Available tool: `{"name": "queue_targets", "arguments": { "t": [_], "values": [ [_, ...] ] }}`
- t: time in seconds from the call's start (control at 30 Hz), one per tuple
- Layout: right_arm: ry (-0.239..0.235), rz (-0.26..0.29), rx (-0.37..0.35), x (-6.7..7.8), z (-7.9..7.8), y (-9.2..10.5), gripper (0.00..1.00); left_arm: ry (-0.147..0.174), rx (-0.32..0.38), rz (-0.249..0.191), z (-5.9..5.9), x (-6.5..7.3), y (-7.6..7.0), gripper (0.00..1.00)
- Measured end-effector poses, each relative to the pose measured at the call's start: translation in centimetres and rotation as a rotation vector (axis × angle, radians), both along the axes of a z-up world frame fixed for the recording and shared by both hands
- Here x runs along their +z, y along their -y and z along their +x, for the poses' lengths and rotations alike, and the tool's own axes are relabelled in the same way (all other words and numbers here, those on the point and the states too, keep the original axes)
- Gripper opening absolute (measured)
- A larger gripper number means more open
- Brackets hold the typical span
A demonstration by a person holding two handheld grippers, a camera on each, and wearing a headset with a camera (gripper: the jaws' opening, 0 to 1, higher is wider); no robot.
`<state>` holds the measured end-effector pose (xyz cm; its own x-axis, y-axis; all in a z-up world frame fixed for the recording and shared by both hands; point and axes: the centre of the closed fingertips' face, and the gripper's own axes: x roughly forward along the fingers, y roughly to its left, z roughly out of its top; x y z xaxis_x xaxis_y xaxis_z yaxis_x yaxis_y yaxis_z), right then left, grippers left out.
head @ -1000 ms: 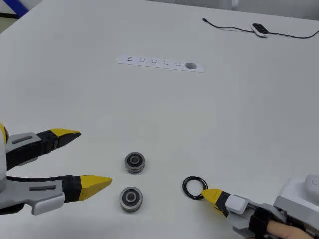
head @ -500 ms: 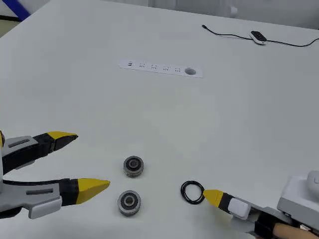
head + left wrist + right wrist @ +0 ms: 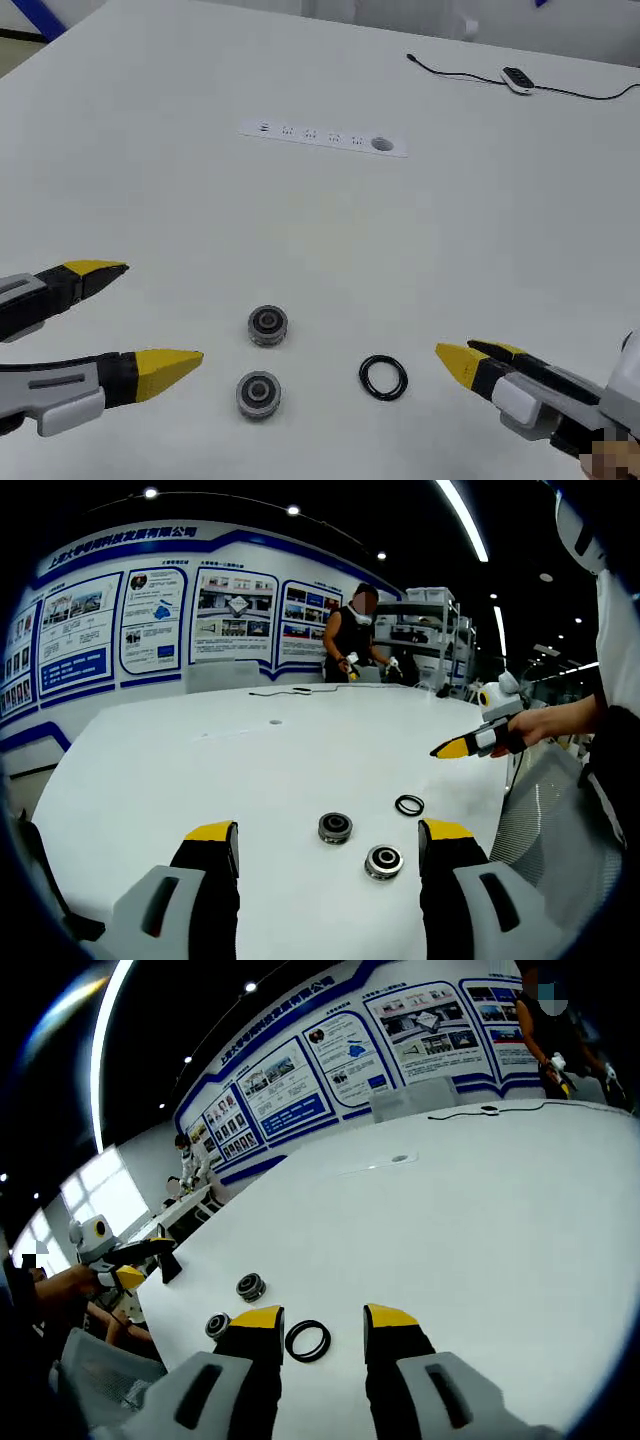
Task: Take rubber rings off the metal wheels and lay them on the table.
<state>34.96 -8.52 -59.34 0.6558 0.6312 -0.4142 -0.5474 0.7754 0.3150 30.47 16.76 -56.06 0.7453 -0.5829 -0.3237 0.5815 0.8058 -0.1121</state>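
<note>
The rubber ring [image 3: 383, 377] lies flat on the white table [image 3: 200, 180], off both wheels and touched by nothing; the near wheel [image 3: 259, 392] and the far wheel [image 3: 267, 325] sit just left of it, close together but not touching. In the head view the left gripper [image 3: 135, 315] hovers left of the wheels, jaws wide apart and empty; the right gripper [image 3: 468, 355] hangs just right of the ring, its gap hard to judge from this angle. The right gripper view settles that: its two yellow tips stand apart, the ring on the table ahead between them, ungripped. The left gripper view frames both wheels between its own spread jaws, with the right gripper held in a hand beyond. The head view adds a power strip [image 3: 323, 138] and a cable [image 3: 450, 58] farther back; the gripper views add a wall of posters [image 3: 150, 620] and a person [image 3: 352, 630] behind the table.
</note>
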Motion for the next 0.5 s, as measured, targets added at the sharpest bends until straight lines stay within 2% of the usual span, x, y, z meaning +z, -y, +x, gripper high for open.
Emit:
{"name": "queue_targets", "arguments": {
  "t": [0.2, 0.27, 0.37, 0.5],
  "values": [
    [0.044, -0.055, 0.1, 0.2, -1.4, -0.8, 0.46, -0.025, -0.012, 0.008, -1.1, -1.1, 0.6, 0.79],
    [0.071, -0.089, 0.13, 0.3, -1.8, -0.9, 0.49, -0.032, -0.019, 0.01, -1.3, -1.4, 0.9, 0.79],
    [0.078, -0.126, 0.163, 0.0, -2.4, -0.9, 0.54, -0.037, -0.028, 0.009, -1.6, -1.6, 1.1, 0.81],
    [0.104, -0.237, 0.241, -0.7, -3.2, -0.2, 0.62, -0.05, -0.031, 0.039, -1.9, -1.9, 1.1, 0.85]
  ]
}}
